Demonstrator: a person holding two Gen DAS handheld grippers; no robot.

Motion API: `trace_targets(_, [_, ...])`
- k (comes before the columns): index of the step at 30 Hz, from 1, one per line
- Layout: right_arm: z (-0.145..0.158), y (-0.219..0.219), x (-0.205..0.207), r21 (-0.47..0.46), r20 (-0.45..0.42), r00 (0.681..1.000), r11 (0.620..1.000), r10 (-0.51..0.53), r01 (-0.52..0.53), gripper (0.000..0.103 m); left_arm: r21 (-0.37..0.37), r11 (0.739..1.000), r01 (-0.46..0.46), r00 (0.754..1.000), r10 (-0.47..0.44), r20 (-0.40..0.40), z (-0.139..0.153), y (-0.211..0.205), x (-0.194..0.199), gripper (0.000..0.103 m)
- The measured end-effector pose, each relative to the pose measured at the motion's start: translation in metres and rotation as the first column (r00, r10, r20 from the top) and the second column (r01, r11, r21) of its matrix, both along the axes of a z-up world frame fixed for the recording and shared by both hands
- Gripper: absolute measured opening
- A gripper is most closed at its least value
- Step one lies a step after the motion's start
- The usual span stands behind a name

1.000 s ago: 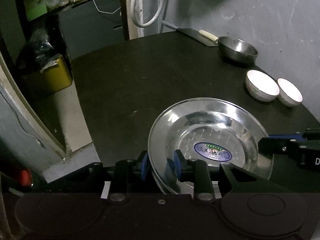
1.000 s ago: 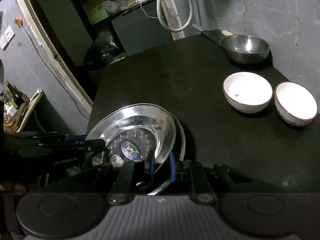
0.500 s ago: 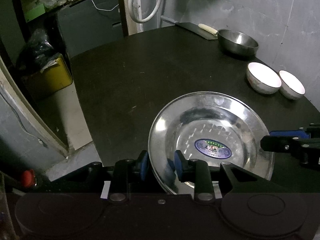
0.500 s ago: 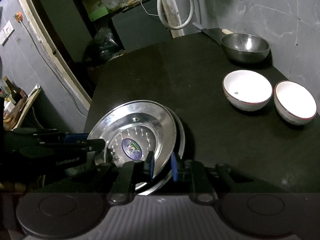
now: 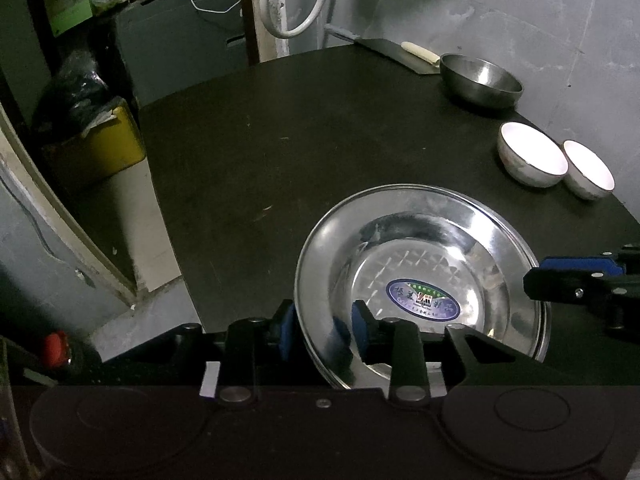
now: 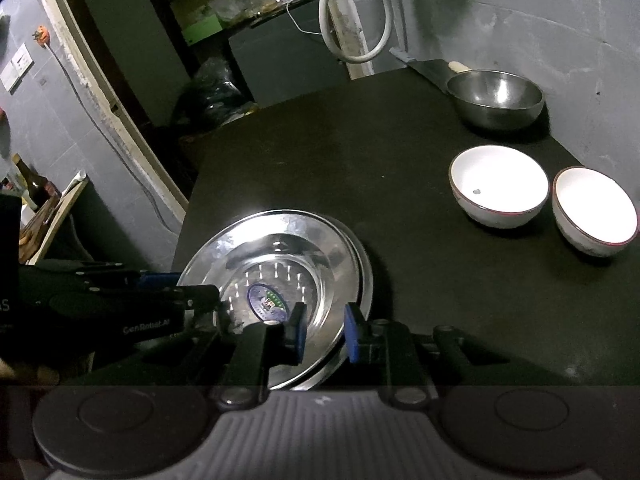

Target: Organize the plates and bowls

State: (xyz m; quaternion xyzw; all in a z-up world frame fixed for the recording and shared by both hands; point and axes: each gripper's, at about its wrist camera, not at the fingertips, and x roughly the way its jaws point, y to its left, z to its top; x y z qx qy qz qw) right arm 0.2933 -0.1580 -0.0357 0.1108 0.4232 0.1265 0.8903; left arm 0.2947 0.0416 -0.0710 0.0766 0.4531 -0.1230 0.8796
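A stack of shiny steel plates (image 5: 420, 264) with an oval sticker in the top one lies at the near left of the black table (image 5: 280, 140). My left gripper (image 5: 323, 330) straddles the stack's left rim; its jaws are opening and the blue pads stand off the rim. My right gripper (image 6: 325, 334) straddles the right rim of the plates (image 6: 280, 272), its pads slightly apart from the metal. Each gripper shows in the other's view: the right gripper (image 5: 536, 280) and the left gripper (image 6: 212, 294). A steel bowl (image 6: 496, 98) and two white bowls (image 6: 498, 190) (image 6: 596, 210) sit at the right.
A cleaver (image 5: 396, 54) lies behind the steel bowl by the grey wall. Off the table's left edge stand a yellow bin (image 5: 104, 144) and dark bags on the floor. A white hose (image 6: 352, 20) hangs at the back.
The top plate, tilted and raised a second ago, has come down and now nests level on the stack. Both grippers' pads have spread a little from the rims.
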Motion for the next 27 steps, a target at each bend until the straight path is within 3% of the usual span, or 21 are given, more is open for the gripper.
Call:
trace_targets(4, [0.0,-0.005,-0.002,0.006,0.004,1.0,1.0,-0.01,0.01,0.027,0.001,1.0,-0.029,0.999,0.029,0.017,0.003,0.003,-0.001,0.065])
trace_targets(7, [-0.001,-0.01,-0.004,0.012,0.004,1.0,1.0,-0.025,0.025,0.037,-0.003,0.999,-0.049,0.998,0.049,0.039,0.007,0.005,-0.001,0.083])
trace_targets(10, [0.0,-0.018,-0.006,0.018,0.009,0.999,0.999,-0.043,0.043,0.06,-0.003,0.997,-0.079,0.994,0.079,0.07,0.012,0.006,0.001,0.095])
trace_targets(11, [0.0,-0.02,-0.006,0.022,0.011,0.999,0.998,-0.051,0.05,0.073,-0.004,0.996,-0.086,0.993,0.086,0.079,0.014,0.006,0.003,0.1])
trace_targets(12, [0.001,-0.024,-0.007,0.028,0.014,0.998,0.998,-0.062,0.061,0.085,-0.006,0.996,-0.093,0.992,0.093,0.09,0.016,0.005,0.004,0.101])
trace_targets(14, [0.002,-0.032,-0.008,0.039,0.018,0.996,0.996,-0.083,0.082,0.094,-0.003,0.995,-0.103,0.989,0.102,0.106,0.018,0.001,0.008,0.102])
trace_targets(22, [0.006,-0.067,-0.006,0.041,0.041,0.987,0.988,-0.154,0.152,0.103,-0.019,0.995,-0.102,0.985,0.104,0.135,0.025,-0.027,0.037,0.102])
trace_targets(27, [0.019,-0.101,0.022,0.036,0.086,0.978,0.981,-0.192,0.19,0.103,-0.118,0.981,-0.155,0.981,0.167,0.1,0.032,-0.055,0.078,0.102])
